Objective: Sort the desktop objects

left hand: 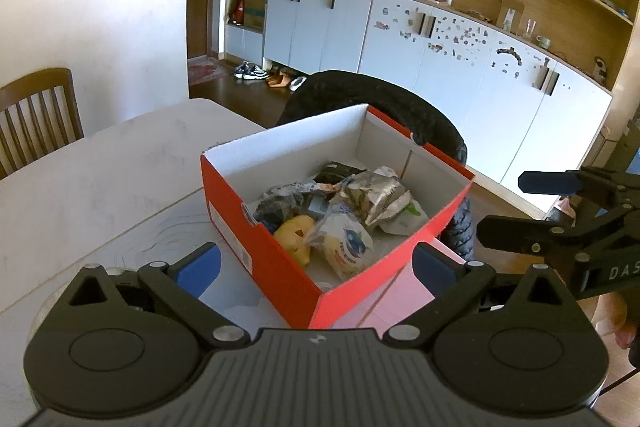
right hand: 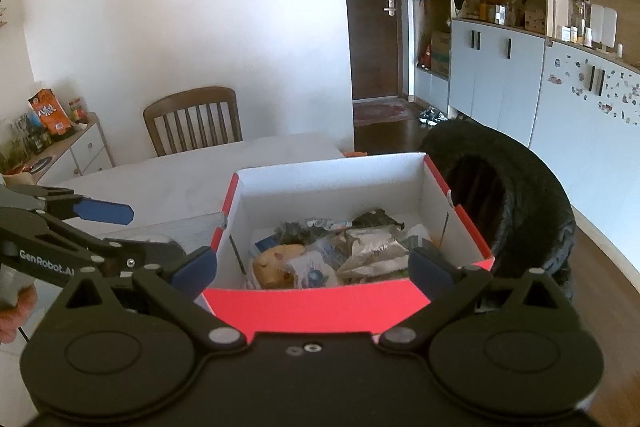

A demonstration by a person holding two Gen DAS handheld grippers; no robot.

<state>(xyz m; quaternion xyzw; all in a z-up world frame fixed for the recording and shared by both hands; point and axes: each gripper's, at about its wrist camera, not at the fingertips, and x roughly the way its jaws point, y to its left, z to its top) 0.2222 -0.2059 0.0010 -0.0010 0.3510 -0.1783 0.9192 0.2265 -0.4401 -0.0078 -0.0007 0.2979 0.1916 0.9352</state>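
Red box (right hand: 320,307) at table (left hand: 120,163) edge; both tools spread, empty.

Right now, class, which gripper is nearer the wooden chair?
Left. The left gripper is on the side of the red shoebox toward the wooden chair; the right gripper faces the box's near wall, farther from the chair.

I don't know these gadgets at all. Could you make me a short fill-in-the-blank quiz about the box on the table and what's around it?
1. The outside of the cardboard box is ____.
2. Both the left gripper and the right gripper have their jaws ____.
3. The crumpled wrappers lie ____ the box.
4. The wooden chair stands at the table's far side, against a ____ wall.

Missing words: red; open; inside; white
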